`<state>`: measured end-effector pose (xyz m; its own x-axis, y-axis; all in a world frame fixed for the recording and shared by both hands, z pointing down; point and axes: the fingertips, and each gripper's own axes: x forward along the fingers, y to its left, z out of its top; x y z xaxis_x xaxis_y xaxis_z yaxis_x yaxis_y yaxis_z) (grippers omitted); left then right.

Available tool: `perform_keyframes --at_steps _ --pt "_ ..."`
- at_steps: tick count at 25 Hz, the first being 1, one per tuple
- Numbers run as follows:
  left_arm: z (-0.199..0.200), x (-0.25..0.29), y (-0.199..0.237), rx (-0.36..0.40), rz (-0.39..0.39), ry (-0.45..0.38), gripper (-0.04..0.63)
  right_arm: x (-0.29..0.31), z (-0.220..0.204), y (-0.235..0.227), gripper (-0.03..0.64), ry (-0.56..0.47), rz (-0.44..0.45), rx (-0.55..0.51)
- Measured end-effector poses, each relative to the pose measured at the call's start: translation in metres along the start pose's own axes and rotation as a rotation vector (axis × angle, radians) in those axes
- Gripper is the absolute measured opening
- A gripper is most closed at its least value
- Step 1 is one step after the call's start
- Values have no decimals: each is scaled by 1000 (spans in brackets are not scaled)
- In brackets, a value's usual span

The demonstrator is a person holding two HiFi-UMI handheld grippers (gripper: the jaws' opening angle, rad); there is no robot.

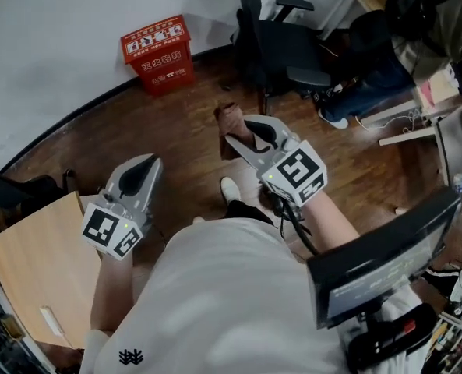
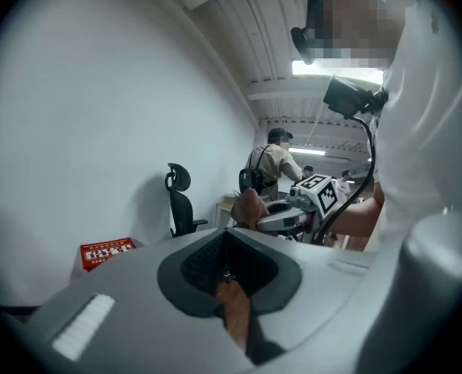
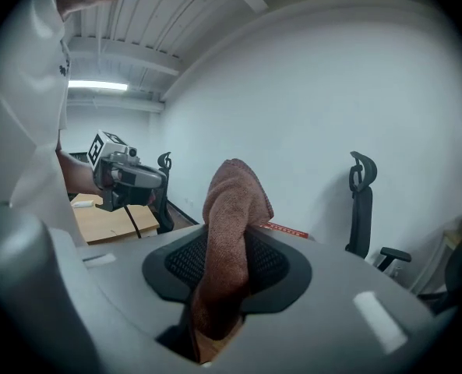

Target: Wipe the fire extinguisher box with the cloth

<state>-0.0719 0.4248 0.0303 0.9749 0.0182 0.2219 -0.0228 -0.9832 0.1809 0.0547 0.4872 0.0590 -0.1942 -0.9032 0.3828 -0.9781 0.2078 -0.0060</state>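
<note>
Person stands on wood floor (image 1: 176, 135), both forearms out in front, elbows bent. R arm reaches further fwd. The right gripper (image 1: 246, 135) points up-left toward the wall (image 1: 51, 37), jaws clamped on a brown cloth (image 1: 232, 117). Cloth sticks up past the tips in a folded bunch, w/ a tail hanging down btwn the jaws. L arm is closer to body, lower left. The left gripper (image 1: 141, 171) is over the floor just beside a light wood bench (image 1: 36, 263), jaws together, nothing btwn them. Red fire extinguisher box (image 1: 159, 53) sits on floor against the white wall, well apart from both grippers & cloth, left of a black office chair (image 1: 281, 41).
</note>
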Motion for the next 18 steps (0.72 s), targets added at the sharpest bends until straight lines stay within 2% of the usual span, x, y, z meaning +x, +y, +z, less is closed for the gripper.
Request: perform_keyframes --at_steps 9,18 --pt "-35 -60 -29 -18 -46 26 1 -30 5 66 118 -7 -39 -28" --pt "-9 -64 -28 -12 -91 26 1 -34 25 83 118 14 -37 -13"
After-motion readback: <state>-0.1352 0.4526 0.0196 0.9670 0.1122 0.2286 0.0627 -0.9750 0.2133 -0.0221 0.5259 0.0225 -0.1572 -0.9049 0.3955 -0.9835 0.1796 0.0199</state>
